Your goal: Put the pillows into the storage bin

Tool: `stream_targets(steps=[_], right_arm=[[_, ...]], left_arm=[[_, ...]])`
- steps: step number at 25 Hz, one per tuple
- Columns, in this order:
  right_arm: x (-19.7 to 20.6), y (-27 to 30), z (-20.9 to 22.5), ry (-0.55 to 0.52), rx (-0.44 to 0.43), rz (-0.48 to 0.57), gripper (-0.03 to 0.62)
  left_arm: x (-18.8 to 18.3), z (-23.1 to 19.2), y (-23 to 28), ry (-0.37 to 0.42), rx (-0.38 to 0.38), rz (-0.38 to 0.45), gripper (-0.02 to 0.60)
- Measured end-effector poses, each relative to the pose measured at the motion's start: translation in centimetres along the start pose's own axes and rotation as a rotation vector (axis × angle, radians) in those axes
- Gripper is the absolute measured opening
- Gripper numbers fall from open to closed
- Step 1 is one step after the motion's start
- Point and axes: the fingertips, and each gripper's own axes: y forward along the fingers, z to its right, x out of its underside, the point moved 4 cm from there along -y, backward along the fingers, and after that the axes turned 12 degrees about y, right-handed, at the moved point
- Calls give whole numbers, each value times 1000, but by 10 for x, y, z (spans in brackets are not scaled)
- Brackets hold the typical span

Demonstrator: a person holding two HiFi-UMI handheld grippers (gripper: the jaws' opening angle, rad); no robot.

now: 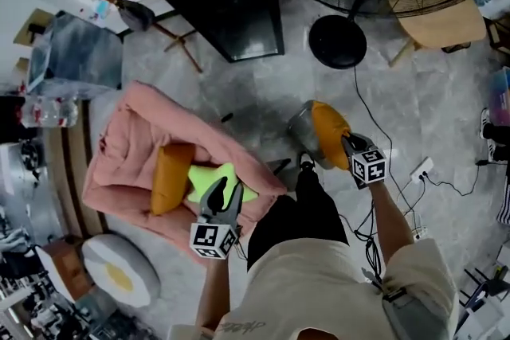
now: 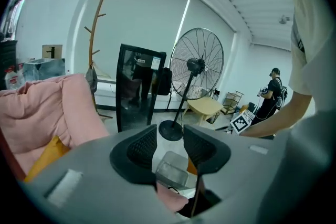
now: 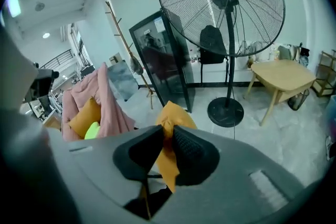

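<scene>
About midway, judging by what lies where.

Already inside the pink bin (image 1: 127,131), at 9 o'clock from the middle of the head view: an orange pillow (image 1: 170,178) leaning against the far-left wall and, at its 3 o'clock and touching it, a green star-shaped pillow (image 1: 209,181). Both well down between the soft walls, needing nothing more.

Above that green pillow, the left gripper (image 1: 226,191), jaws standing wide apart with nothing between them. Through the gap in the left gripper view, only floor and the fan's foot (image 2: 170,130). Free for the next pick.

On the right, a firm pinch: the right gripper (image 1: 347,142) clamped on a fold of the other orange pillow (image 1: 329,133), pads pressed on the cloth from both sides, plain in the right gripper view. Held in the air at 3 o'clock from the bin, well apart from it, over bare floor. Grey patch at this pillow's 9 o'clock possibly its reverse side, possibly something separate; hard to tell from above.

Left to do: bring the held pillow across toward 9 o'clock, over the bin's near rim, and let go inside, likely on top of the green one, given how much of the bin's bottom is taken. After that, one more candidate: a round white cushion with a yellow centre (image 1: 121,271), lying on the floor at 7 o'clock from the bin, just beside it and untouched. Looks like a job for the empty left side, being nearest.
</scene>
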Motion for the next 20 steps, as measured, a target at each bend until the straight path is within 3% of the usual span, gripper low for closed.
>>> stream_targets(steps=[13,20], right_arm=[[59,110,88,99,47,-195,60],[79,164,109,55,34,-282,60]], left_arm=[[13,25,95,-41,26,-111,175],[34,25,126,-104,15,-150,175]])
